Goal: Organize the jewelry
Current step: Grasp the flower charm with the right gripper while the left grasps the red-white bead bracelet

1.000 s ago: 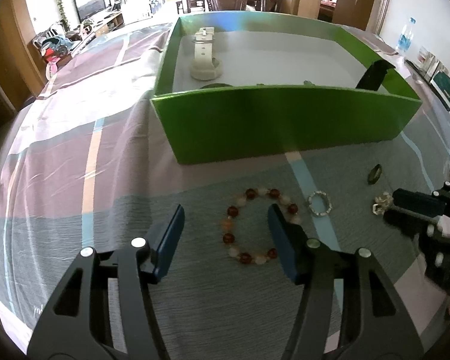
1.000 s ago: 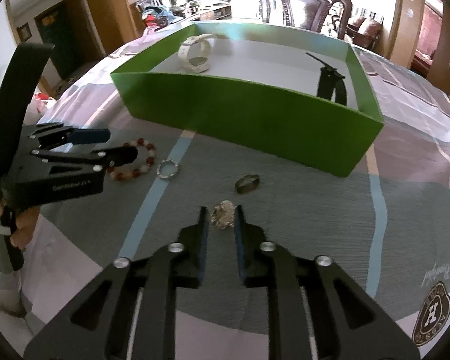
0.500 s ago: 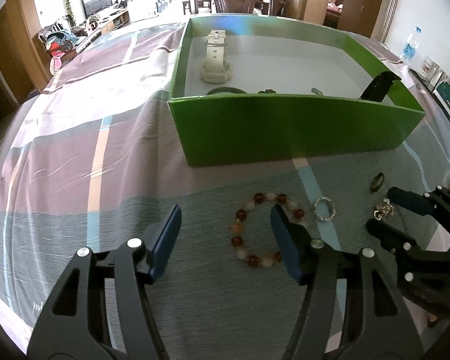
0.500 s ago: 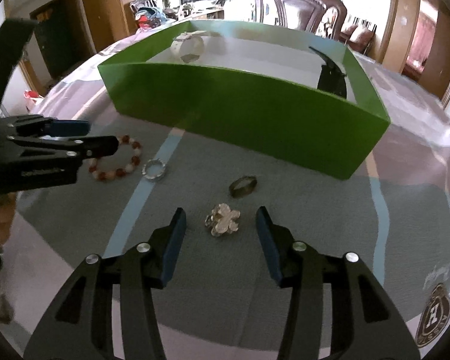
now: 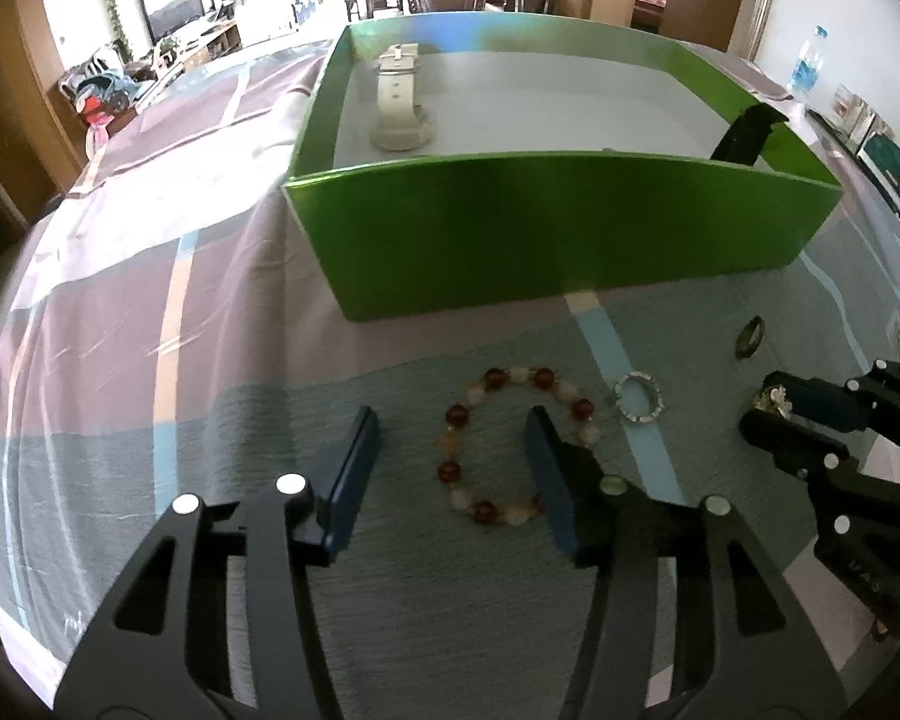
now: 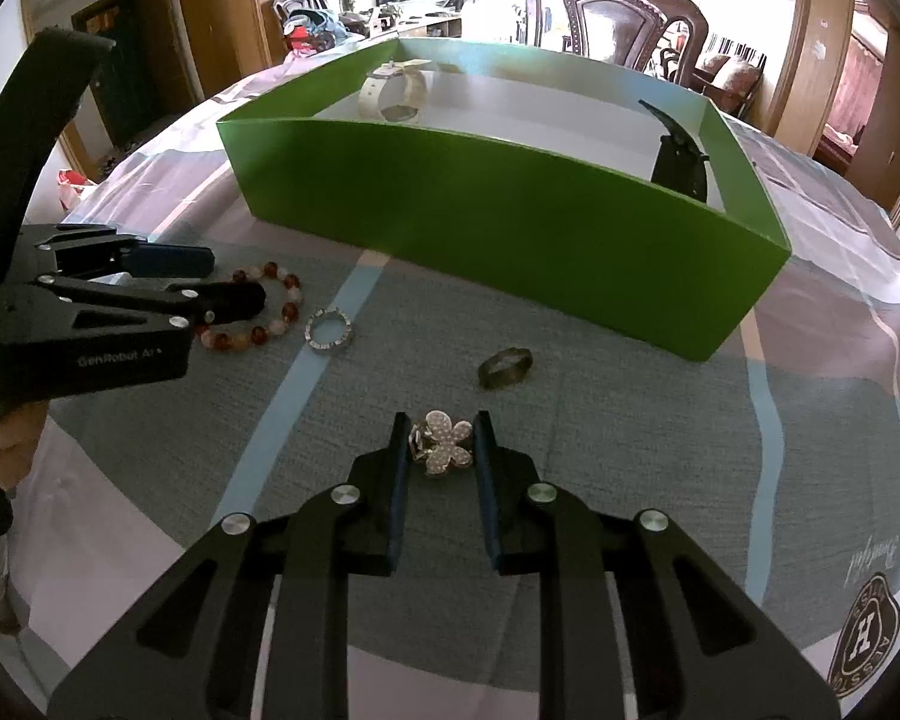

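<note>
A green box (image 5: 546, 240) (image 6: 510, 216) holds a white watch (image 5: 399, 99) (image 6: 393, 93) and a black watch (image 5: 744, 138) (image 6: 678, 159). On the cloth in front lie a red-and-white bead bracelet (image 5: 510, 450) (image 6: 258, 312), a silver ring (image 5: 637, 399) (image 6: 328, 331), a dark ring (image 5: 749, 338) (image 6: 505, 367) and a flower brooch (image 6: 444, 450) (image 5: 771, 399). My left gripper (image 5: 450, 468) (image 6: 234, 282) is open, its fingers down over the bracelet. My right gripper (image 6: 438, 450) has its fingers closed in on both sides of the brooch.
A striped purple and grey tablecloth (image 5: 150, 360) covers the table. A wooden chair (image 6: 618, 18) stands behind the box. A water bottle (image 5: 804, 69) and some packets (image 5: 888, 174) are at the far right. A logo patch (image 6: 864, 636) is near the cloth's edge.
My right gripper opened and dropped the brooch, then narrowed around it again. My left gripper has moved forward so that its fingers straddle one side of the bracelet.
</note>
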Demonstrator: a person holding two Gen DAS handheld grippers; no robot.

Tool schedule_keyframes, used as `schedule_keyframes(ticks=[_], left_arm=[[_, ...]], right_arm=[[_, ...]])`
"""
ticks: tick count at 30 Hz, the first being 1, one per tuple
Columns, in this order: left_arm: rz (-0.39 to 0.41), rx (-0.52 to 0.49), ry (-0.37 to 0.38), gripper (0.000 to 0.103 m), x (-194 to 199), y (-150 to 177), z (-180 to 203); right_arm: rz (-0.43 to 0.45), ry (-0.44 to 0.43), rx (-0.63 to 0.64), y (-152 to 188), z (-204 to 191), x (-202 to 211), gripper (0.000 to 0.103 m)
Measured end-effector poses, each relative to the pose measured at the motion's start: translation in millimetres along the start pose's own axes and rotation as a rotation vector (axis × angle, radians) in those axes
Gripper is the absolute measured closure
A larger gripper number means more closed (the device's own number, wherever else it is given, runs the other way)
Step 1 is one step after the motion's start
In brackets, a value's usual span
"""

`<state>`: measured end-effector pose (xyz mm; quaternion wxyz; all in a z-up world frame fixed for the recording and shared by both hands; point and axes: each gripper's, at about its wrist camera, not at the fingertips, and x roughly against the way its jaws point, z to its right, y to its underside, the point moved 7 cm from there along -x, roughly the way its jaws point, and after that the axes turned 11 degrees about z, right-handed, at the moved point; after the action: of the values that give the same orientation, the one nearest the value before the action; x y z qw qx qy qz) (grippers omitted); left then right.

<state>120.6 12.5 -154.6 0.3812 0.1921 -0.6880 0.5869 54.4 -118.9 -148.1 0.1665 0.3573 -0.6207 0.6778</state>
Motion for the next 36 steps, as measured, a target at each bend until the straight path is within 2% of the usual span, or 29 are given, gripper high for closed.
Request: schedule_keyframes(ticks=[18, 19, 22, 28, 36], left_arm=[[0.025, -0.015, -0.023, 0.049, 0, 0, 8], [0.025, -0.015, -0.019, 0.052, 0, 0, 8], [0.028, -0.014, 0.011, 0.073, 1, 0, 12], [0.033, -0.029, 0.018, 0.093, 3, 1, 15], [0.040, -0.017, 0.021, 0.095, 6, -1, 16]], right_arm=[[0.001, 0.003, -0.008, 1, 1, 0, 0.082], [0.001, 0.002, -0.008, 1, 1, 0, 0.082], [0.001, 0.003, -0.008, 1, 1, 0, 0.082], [0.002, 0.005, -0.009, 1, 1, 0, 0.082], [0.001, 0.017, -0.034, -1, 6, 0, 0.082]])
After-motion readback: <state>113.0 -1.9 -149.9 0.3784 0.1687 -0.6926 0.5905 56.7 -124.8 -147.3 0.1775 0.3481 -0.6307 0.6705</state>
